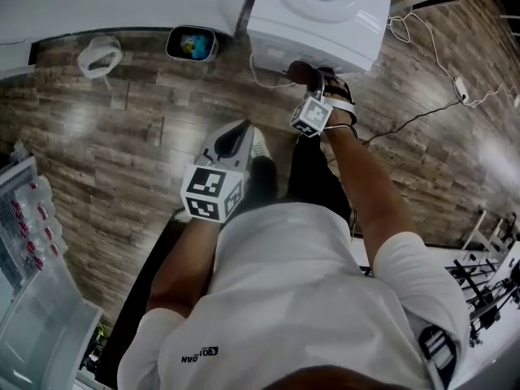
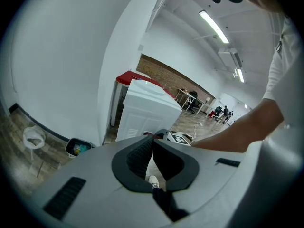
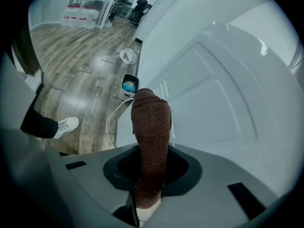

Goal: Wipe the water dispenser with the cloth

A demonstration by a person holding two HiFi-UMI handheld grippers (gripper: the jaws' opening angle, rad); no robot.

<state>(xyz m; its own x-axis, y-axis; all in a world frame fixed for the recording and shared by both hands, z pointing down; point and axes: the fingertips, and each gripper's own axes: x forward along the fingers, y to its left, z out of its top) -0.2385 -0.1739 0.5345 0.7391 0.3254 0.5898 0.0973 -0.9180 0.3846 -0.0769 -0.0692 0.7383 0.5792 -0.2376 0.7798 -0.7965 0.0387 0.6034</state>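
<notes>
The white water dispenser stands on the wood floor ahead of me; its side panel fills the right gripper view. My right gripper is shut on a brown cloth, and the cloth's end sits against the dispenser's front side. My left gripper hangs lower and to the left, away from the dispenser, its jaws closed together with nothing between them. In the left gripper view the dispenser shows beyond the jaws.
A small bin with rubbish stands by the wall left of the dispenser, next to a white ring-shaped object. A power cord trails across the floor at right. My white shoe is near the dispenser's base.
</notes>
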